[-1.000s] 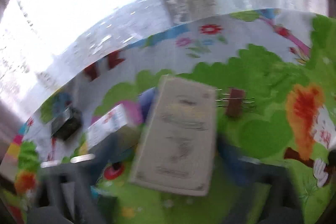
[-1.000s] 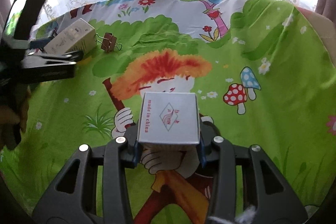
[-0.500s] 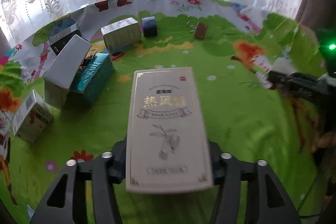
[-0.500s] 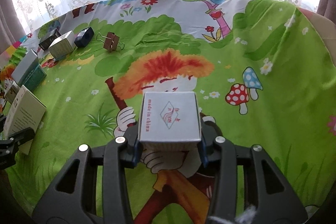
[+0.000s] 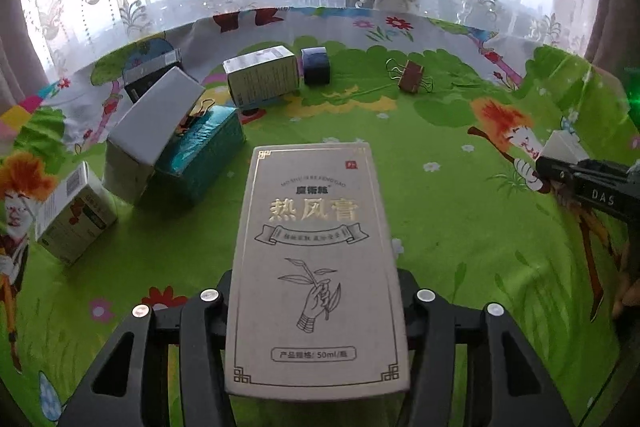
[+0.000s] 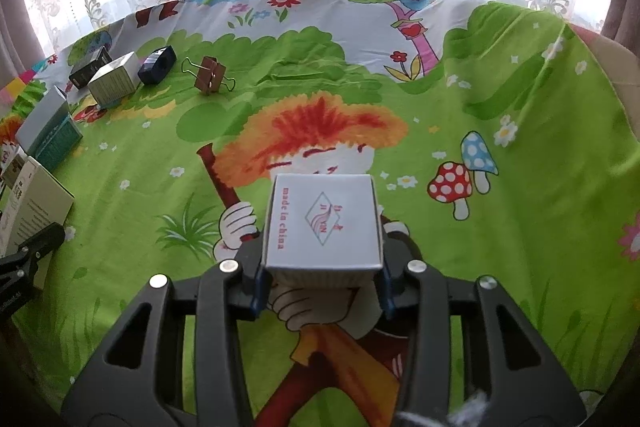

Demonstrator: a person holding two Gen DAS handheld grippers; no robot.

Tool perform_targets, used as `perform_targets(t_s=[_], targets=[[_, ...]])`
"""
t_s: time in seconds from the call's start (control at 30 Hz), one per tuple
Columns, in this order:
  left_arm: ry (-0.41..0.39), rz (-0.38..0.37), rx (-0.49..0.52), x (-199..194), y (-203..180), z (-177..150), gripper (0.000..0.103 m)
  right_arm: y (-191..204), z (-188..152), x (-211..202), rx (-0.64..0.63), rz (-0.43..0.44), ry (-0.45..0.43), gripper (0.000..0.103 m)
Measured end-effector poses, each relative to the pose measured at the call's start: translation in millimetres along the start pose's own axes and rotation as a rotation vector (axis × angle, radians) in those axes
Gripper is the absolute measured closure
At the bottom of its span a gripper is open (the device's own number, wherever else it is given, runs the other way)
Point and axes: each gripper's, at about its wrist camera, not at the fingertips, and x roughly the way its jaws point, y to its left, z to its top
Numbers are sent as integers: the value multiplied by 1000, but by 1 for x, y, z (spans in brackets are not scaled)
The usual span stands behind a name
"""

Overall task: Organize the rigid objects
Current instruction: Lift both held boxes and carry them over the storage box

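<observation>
1. Left gripper [image 5: 316, 291] holds a tall grey box [image 5: 318, 267] with gold print, fingers closed on its two long sides after a short opening and re-closing; the box sits above the green cartoon cloth [image 5: 460, 227].
2. Right gripper [image 6: 322, 279] holds a small white box [image 6: 322, 223] with red print, fingers clamped on its sides, over the cloth's orange-haired figure.
3. Left view, far left: white box [image 5: 154, 135] leaning on a teal box [image 5: 200, 155], further cartons beside them.
4. Brown binder clip [image 5: 412, 79] lies apart, toward the window.
</observation>
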Motion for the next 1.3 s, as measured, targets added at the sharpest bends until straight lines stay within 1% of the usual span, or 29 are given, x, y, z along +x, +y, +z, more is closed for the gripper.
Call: perform_targets(t_s=[0.1,0.13,0.2,0.23,0.27,0.3,0.33,0.37,0.4,0.43,0.47,0.5,0.53,0.57,0.6,0.63,0.73,0.8,0.87,0.93,1.0,1.1,1.3], targets=[[-2,20,-16,1,2,1,50,1,0,0,-5,-7,-1,58],[-6,41,-25,0,3,0,51,1,0,0,-6,-16,-4,58],[-33,60,-61,-12,8,-7,51,0,0,-6,-1,-42,-31,58],[-54,55,-90,-21,12,-13,51,0,-1,-14,4,-52,-74,58],[-64,57,-112,-28,16,-19,51,0,-4,-29,4,-50,-154,58],[-85,56,-143,-44,16,-29,51,1,-9,-45,-2,-47,-236,58],[-117,58,-152,-58,16,-36,51,6,-18,-66,-17,-65,-324,58],[-147,73,-149,-69,14,-40,51,10,-23,-76,-21,-72,-338,58],[-201,111,-130,-90,12,-46,51,14,-30,-89,-12,-55,-362,58],[-233,125,-123,-101,12,-49,51,21,-41,-110,7,-42,-418,58],[-281,144,-124,-117,13,-52,51,25,-49,-125,14,-41,-456,58],[-348,167,-139,-140,17,-55,51,30,-58,-141,26,-41,-497,58],[-394,180,-151,-156,20,-56,51,36,-69,-161,46,-34,-553,58],[-428,191,-158,-167,23,-57,50,41,-74,-173,49,-32,-586,58],[-486,215,-165,-185,26,-59,50,48,-79,-184,37,-38,-616,58],[-523,229,-169,-197,29,-60,50,55,-82,-195,13,-45,-645,58],[-618,255,-197,-227,35,-64,50,70,-89,-228,-22,-39,-734,58],[-665,265,-210,-241,38,-69,50,78,-94,-247,-39,-33,-793,58],[-690,270,-213,-251,39,-72,50,89,-98,-264,-67,-26,-847,58],[-700,264,-213,-258,38,-74,50,99,-101,-276,-89,-18,-882,58],[-706,256,-213,-265,39,-76,50,106,-103,-284,-103,-4,-898,57],[-714,246,-212,-275,43,-84,50,118,-106,-291,-130,13,-901,57],[-728,258,-196,-291,44,-103,50,139,-116,-300,-172,65,-893,57]])
